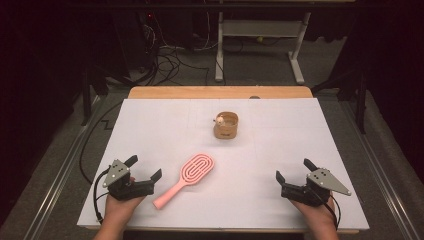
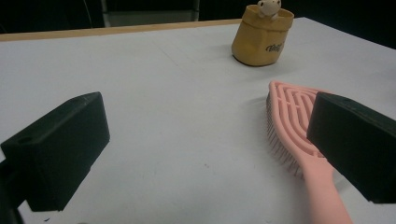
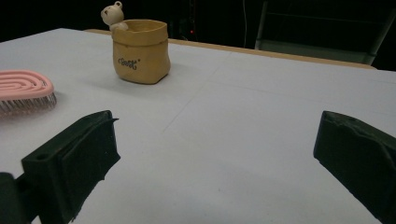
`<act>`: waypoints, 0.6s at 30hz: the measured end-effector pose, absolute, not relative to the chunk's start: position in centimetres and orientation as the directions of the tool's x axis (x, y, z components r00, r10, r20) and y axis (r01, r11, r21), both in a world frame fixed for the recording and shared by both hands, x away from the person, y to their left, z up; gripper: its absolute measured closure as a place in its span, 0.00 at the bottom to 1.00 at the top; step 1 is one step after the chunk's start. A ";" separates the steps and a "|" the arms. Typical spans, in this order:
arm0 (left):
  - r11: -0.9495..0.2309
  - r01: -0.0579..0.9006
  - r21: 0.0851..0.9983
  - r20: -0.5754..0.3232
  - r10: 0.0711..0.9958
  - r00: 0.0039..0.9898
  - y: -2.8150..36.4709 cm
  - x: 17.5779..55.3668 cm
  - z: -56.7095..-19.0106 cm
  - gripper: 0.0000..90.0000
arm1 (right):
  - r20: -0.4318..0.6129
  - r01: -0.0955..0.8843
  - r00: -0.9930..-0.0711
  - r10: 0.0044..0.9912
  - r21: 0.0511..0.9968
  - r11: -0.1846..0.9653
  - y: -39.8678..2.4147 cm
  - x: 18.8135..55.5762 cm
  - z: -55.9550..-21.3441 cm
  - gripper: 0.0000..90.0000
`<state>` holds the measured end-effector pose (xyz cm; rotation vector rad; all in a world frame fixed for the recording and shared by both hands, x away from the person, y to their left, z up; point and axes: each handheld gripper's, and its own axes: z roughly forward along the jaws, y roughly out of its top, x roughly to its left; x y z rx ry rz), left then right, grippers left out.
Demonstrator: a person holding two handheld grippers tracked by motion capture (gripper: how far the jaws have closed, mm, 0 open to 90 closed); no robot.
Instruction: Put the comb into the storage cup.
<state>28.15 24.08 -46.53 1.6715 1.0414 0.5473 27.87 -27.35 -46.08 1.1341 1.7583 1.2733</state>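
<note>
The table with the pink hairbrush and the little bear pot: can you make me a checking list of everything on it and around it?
Surface: white sheet over a wooden table, bare apart from two things.
Job's things: pink hairbrush lying bristles down, handle toward the left gripper; tan pot with a bear figure on its rim standing upright farther back, apart from the brush.
Clutter: nothing seen.
Grippers: left gripper open, its fingers empty, the brush just beside one finger; right gripper open, empty, away from both things.
Cables: one trails from each gripper; a tangle lies on the floor behind the table.
Surroundings: dark room, grey floor, white desk frame beyond.
</note>
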 end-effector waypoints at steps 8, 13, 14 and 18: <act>-0.078 0.385 0.920 -0.143 0.848 0.511 24.2 28.3 -46.5 0.00 | -0.027 0.261 -0.386 0.922 0.955 0.137 -27.6 27.9 -46.1 0.00; -0.095 0.388 0.917 -0.132 0.845 0.519 24.1 28.2 -46.5 0.00 | -0.028 0.258 -0.389 0.921 0.956 0.139 -27.5 27.8 -46.1 0.00; -0.095 0.388 0.917 -0.132 0.845 0.519 24.1 28.2 -46.5 0.03 | -0.027 0.259 -0.389 0.921 0.956 0.137 -27.4 27.8 -46.1 0.00; -0.103 0.381 0.919 -0.124 0.841 0.527 24.2 28.3 -46.5 0.05 | -0.027 0.264 -0.391 0.920 0.954 0.140 -27.4 28.0 -46.2 0.00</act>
